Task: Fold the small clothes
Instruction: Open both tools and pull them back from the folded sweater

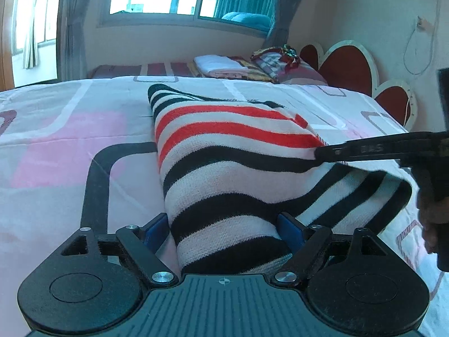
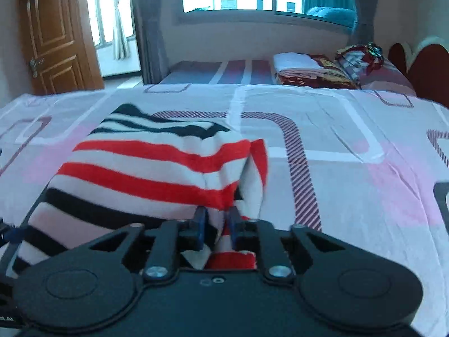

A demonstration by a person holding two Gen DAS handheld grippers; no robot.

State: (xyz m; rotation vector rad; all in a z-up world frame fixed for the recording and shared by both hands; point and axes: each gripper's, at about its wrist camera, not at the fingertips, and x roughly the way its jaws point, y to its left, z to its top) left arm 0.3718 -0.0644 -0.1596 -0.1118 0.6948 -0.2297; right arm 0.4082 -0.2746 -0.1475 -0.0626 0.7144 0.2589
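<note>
A knitted garment with red, black and white stripes lies partly folded on the bed; it also shows in the right wrist view. My left gripper is open, its blue pads either side of the garment's near black-striped end. My right gripper is shut on the garment's red-striped edge and holds it lifted. In the left wrist view the right gripper's fingers pinch the garment's right corner.
The bed sheet is pink and white with dark curved lines. A second bed behind holds folded clothes and a pile of fabrics. A red heart-shaped headboard stands at right, a wooden door at left.
</note>
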